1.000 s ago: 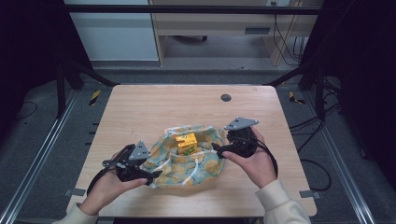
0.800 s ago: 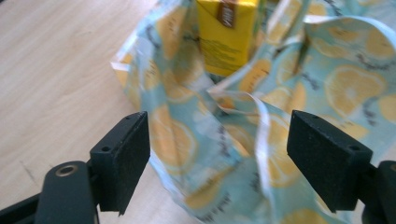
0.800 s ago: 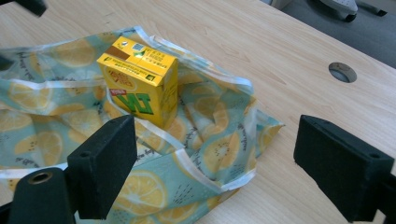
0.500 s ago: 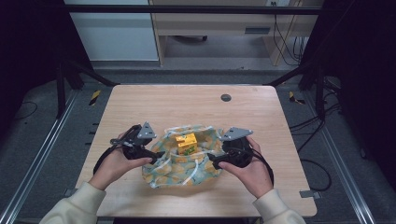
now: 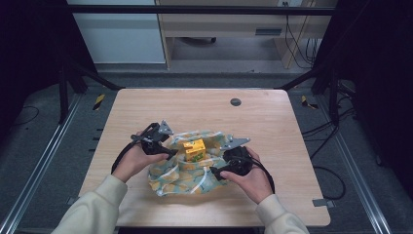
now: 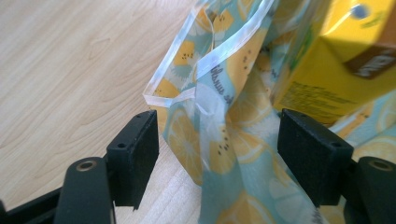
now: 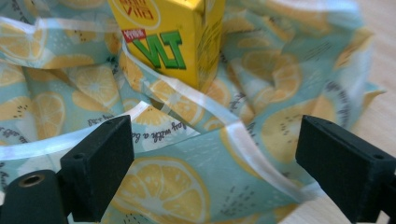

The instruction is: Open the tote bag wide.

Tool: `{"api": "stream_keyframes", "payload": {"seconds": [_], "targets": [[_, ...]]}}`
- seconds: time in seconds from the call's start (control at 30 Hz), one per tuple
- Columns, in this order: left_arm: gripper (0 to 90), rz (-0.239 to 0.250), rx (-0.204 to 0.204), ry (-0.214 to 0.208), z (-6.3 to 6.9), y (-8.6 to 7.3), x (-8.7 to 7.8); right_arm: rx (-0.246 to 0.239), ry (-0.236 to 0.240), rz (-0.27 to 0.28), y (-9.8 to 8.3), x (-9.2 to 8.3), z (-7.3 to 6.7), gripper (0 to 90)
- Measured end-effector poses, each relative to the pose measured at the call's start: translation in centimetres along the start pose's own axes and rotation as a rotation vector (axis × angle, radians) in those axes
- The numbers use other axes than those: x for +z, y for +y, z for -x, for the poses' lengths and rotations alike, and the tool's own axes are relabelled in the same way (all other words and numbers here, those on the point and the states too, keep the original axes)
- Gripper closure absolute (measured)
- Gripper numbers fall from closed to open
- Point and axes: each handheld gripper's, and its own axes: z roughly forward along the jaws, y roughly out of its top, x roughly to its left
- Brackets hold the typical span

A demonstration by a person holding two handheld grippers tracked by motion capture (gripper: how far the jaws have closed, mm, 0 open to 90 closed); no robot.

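Note:
A light blue bag point(image 5: 185, 170) printed with lemon slices lies crumpled on the wooden table point(image 5: 272, 126). A yellow drink carton point(image 5: 194, 148) stands in its middle. My left gripper point(image 5: 169, 152) is at the bag's left edge. In the left gripper view a raised fold of the bag point(image 6: 219, 140) hangs between the jaws of my left gripper point(image 6: 224, 156). The jaws have just been closing, and the pads stand clear of the fabric. My right gripper point(image 5: 215, 171) is open at the bag's right side. In the right gripper view my right gripper point(image 7: 222, 163) straddles the bag point(image 7: 187, 182) below the carton point(image 7: 173, 37).
A small dark round plug point(image 5: 235, 102) sits in the tabletop near the far edge. Bare wood lies on all sides of the bag. Black frame posts point(image 5: 63, 87) and cables point(image 5: 321, 131) flank the table.
The left hand has moved away from the near edge and rightward to the bag's left edge. The right gripper has come down to the bag's right side. The carton has not moved.

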Motion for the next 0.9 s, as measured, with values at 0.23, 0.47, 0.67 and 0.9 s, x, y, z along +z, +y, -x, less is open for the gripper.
{"api": "stream_keyframes", "payload": {"seconds": [0.23,0.47,0.67,0.9], "targets": [[40.6,-0.038,0.029,-0.025,-0.5,-0.2,1.3,-0.008,0.019,-0.023,-1.4,1.6,-0.3,22.7],[71.6,-0.023,0.008,-0.021,-0.6,-0.3,1.3,-0.038,0.037,-0.065,-2.2,2.0,-0.4,60.9],[86.0,0.011,-0.016,-0.008,-0.9,-0.2,0.7,-0.064,0.062,-0.086,-2.7,1.8,-0.3,84.4],[87.8,0.061,-0.064,0.028,-2.0,-0.1,-0.6,-0.068,0.077,-0.066,-3.2,0.0,0.1,88.5]]}}
